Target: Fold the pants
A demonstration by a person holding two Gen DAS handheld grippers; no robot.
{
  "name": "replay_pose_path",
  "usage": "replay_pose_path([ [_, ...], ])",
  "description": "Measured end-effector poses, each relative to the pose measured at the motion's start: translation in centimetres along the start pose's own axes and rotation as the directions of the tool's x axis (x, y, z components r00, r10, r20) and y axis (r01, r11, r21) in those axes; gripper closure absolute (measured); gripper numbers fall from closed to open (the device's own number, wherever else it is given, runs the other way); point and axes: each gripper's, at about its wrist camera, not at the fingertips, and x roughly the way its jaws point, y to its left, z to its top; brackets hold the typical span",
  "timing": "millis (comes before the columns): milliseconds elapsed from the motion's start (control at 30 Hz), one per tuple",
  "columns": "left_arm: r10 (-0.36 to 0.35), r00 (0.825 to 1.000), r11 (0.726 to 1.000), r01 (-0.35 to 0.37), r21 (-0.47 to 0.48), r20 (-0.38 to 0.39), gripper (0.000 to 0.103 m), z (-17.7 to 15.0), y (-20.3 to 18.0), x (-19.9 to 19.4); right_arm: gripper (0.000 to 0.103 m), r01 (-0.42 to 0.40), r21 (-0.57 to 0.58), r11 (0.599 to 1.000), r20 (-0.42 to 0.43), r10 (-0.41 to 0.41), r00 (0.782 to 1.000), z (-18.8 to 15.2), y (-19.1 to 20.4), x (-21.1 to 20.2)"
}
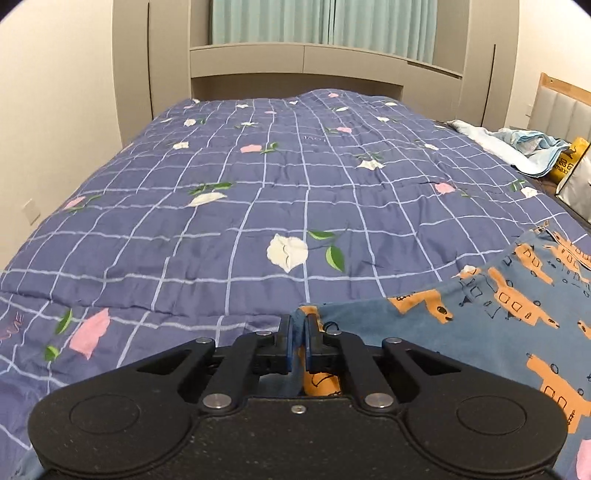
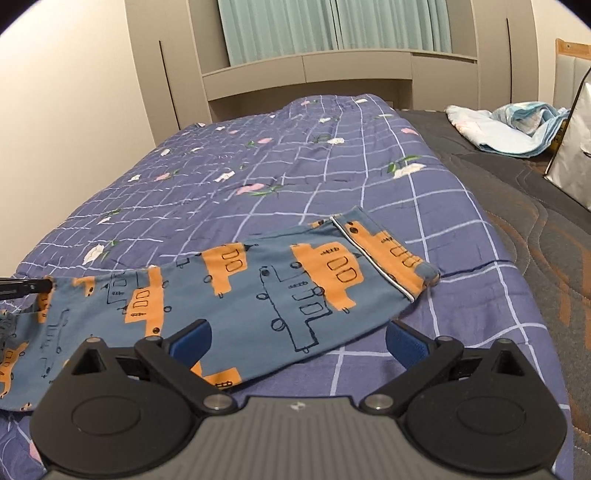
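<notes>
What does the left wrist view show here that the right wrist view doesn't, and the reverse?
Left wrist only: the left tool shut on an edge of the blue pants with orange vehicle print.

Right wrist only: the right tool open over the pants, whose white-piped cuff shows, and the dark quilted mattress.

Both: the purple checked floral quilt, the pale green curtain.

Pants (image 1: 509,306) cut off by right edge in left wrist view, by left edge in right wrist view; waist end unseen in both. Corner of fabric hidden between pads of left gripper (image 1: 303,332), more fabric covered by its body. Near hem of pants hidden behind right gripper (image 2: 297,341). Yellow bag (image 1: 570,158) by bed's right edge half hidden, print unreadable. Light blue bundle (image 2: 513,127) crumpled, kind unclear.
</notes>
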Motion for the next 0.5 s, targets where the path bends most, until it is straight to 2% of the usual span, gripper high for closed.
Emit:
replay_pose_path([
  [233, 0.015, 0.998, 1.0, -0.016, -0.023, -0.06, 0.095, -0.6, 0.0, 2.1, 0.0, 0.01, 0.037, 0.999, -0.029, -0.008, 1.0, -0.2, -0.9, 0.9],
  [267, 0.013, 0.998, 1.0, -0.015, -0.024, -0.063, 0.09, -0.6, -0.1, 2.2, 0.0, 0.002, 0.044, 0.999, -0.032, -0.001, 0.999, -0.2, -1.2, 1.0],
  [333, 0.025, 0.997, 0.999, -0.027, -0.024, -0.066, 0.069, -0.6, -0.4, 1.8, 0.0, -0.013, 0.064, 0.998, -0.032, 0.015, 0.999, -0.2, -1.7, 1.1],
  [367, 0.029, 0.998, 0.999, -0.03, -0.025, -0.064, 0.052, -0.6, -0.6, 1.5, 0.0, -0.02, 0.078, 0.997, -0.029, 0.023, 0.999, -0.1, -2.0, 1.1],
  [400, 0.028, 0.998, 0.999, -0.029, -0.026, -0.055, 0.04, -0.6, -0.9, 1.1, 0.0, -0.034, 0.096, 0.995, -0.025, 0.037, 0.999, 0.0, -2.5, 1.1],
  [500, 0.011, 0.999, 1.0, -0.012, -0.027, -0.035, 0.027, -0.4, -2.2, 0.2, 0.0, -0.075, 0.15, 0.986, -0.015, 0.078, 0.997, 0.3, -3.9, 1.4],
])
